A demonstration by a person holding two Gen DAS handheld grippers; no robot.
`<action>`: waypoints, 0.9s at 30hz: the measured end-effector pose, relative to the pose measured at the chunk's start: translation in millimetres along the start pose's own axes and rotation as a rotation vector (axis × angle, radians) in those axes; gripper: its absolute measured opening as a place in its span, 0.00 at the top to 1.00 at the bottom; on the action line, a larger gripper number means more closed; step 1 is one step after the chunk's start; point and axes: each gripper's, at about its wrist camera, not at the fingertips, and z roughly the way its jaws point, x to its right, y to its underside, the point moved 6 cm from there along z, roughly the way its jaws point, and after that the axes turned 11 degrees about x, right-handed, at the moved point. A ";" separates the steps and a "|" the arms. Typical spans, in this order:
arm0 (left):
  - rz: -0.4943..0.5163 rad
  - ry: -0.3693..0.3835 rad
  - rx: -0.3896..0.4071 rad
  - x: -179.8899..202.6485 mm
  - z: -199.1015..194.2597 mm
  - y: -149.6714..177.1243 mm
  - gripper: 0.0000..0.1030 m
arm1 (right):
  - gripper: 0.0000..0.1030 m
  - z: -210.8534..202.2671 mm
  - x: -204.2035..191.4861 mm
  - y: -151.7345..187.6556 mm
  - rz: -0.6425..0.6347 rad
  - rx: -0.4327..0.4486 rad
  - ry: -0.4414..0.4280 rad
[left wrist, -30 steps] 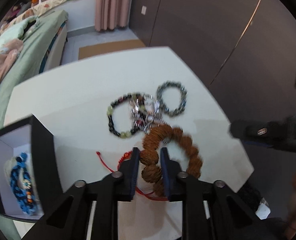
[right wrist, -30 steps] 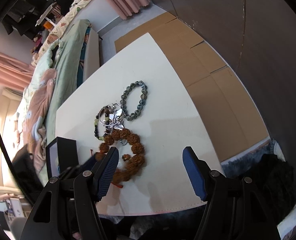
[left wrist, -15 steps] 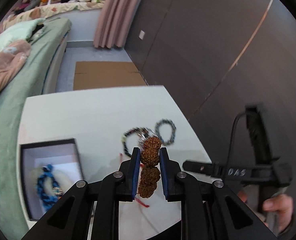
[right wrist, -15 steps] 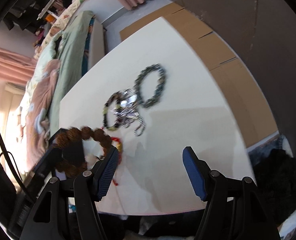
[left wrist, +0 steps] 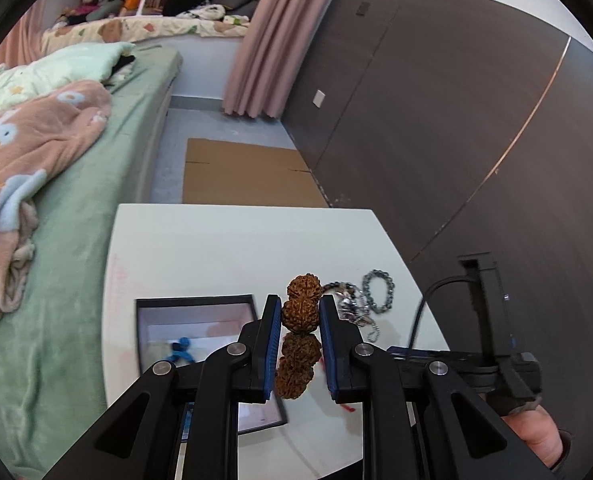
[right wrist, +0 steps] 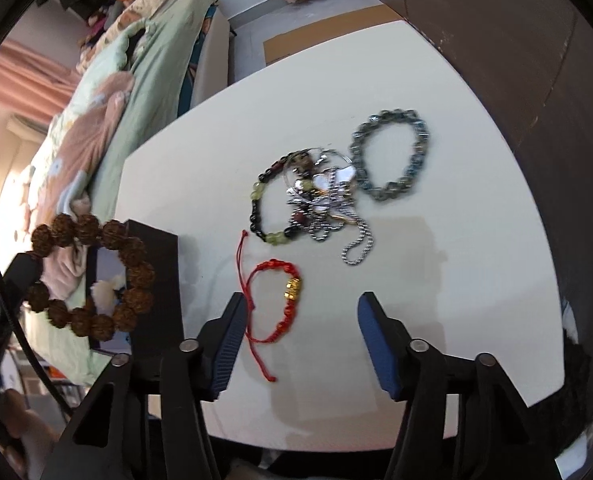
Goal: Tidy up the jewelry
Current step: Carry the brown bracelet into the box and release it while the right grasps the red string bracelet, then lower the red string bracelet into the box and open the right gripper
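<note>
Left gripper is pinching one big bead of the brown seed-bead bracelet, and the rest of the loop hangs free in the air, off the white table. From the right wrist view that same bracelet dangles as a full ring in front of the black jewelry box. One bead is all that carries it, so a knobbly, rounded surface between flat pads could roll out, and the swinging loop only adds to that. If it opens too early, the bracelet lands on the box rim or the table rather than inside.

Just beyond the fingers sits the open box, with a blue bracelet already in it; a hanging loop could snag the wall on the way in.

Right gripper is spread wide and empty, low over the red cord bracelet, whose loose tail could catch on a fingertip. Farther out lies a tangle: the dark and green bead bracelet touching a silver chain cluster, with the grey metal-bead bracelet just beside. Grabbing one there may drag its neighbours.
</note>
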 end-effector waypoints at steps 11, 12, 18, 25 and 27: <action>-0.040 -0.025 0.032 -33.4 -20.3 -6.4 0.81 | 0.91 19.6 -13.8 5.9 -0.061 -0.013 0.099; -0.042 -0.031 0.029 -35.6 -20.4 -6.1 0.81 | 0.91 14.5 -14.7 2.9 -0.055 0.010 0.092; -0.105 0.016 0.027 -46.2 -26.0 -9.3 0.74 | 0.91 -29.6 -37.7 -13.8 -0.063 0.163 -0.025; -0.165 -0.039 0.058 -66.0 -32.2 -14.4 0.39 | 0.91 -61.0 -73.1 -18.0 -0.085 0.266 -0.178; -0.174 -0.047 0.060 -69.3 -32.7 -14.5 0.39 | 0.91 -65.2 -85.8 -18.3 -0.089 0.281 -0.225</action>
